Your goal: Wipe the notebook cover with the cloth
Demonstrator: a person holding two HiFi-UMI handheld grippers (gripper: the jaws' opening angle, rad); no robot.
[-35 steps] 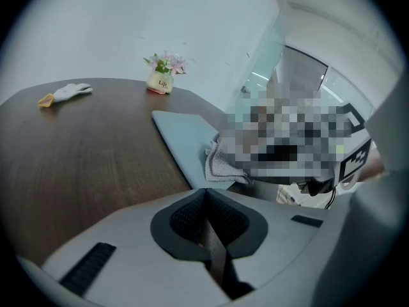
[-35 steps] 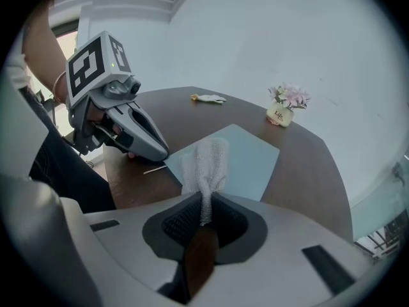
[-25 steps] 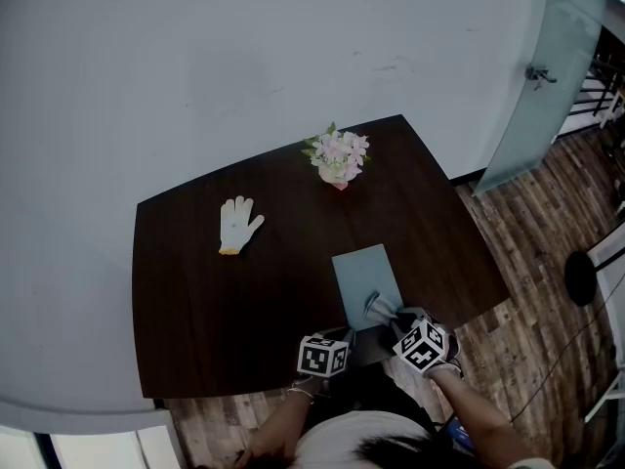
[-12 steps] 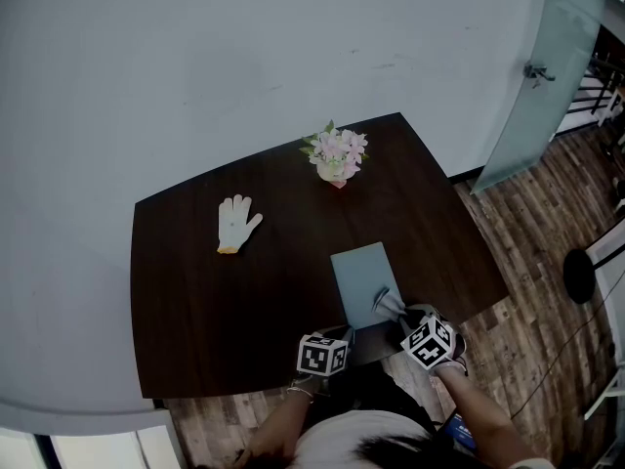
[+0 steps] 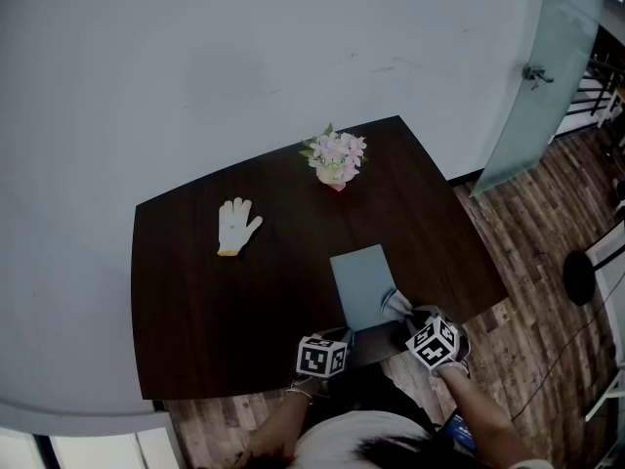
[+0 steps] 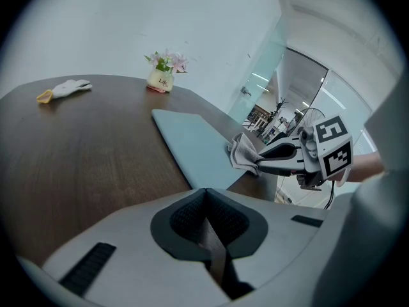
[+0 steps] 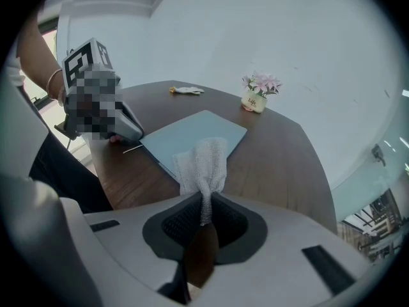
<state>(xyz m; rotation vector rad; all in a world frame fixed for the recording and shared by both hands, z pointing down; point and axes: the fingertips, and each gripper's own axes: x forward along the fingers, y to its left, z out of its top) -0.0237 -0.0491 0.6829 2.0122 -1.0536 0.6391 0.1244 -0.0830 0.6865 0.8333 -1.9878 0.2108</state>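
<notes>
A pale blue notebook (image 5: 362, 281) lies flat near the table's front edge, also seen in the left gripper view (image 6: 192, 144) and the right gripper view (image 7: 192, 135). My right gripper (image 5: 405, 315) is shut on a white mesh cloth (image 7: 203, 164), which hangs over the notebook's near right edge (image 5: 395, 303). From the left gripper view the cloth (image 6: 242, 153) touches the cover's right rim. My left gripper (image 5: 346, 339) is shut with nothing between its fingers, and its tip rests by the notebook's near left corner (image 7: 124, 133).
A small pot of pink flowers (image 5: 336, 156) stands at the table's far edge. A white work glove (image 5: 235, 225) lies at the far left. The dark wooden table (image 5: 195, 301) ends just behind the grippers, with wood flooring and a glass door (image 5: 547, 76) to the right.
My right gripper has dragged the cloth to the right across the cover, from near its middle to its right edge. The left gripper and notebook stayed put.
</notes>
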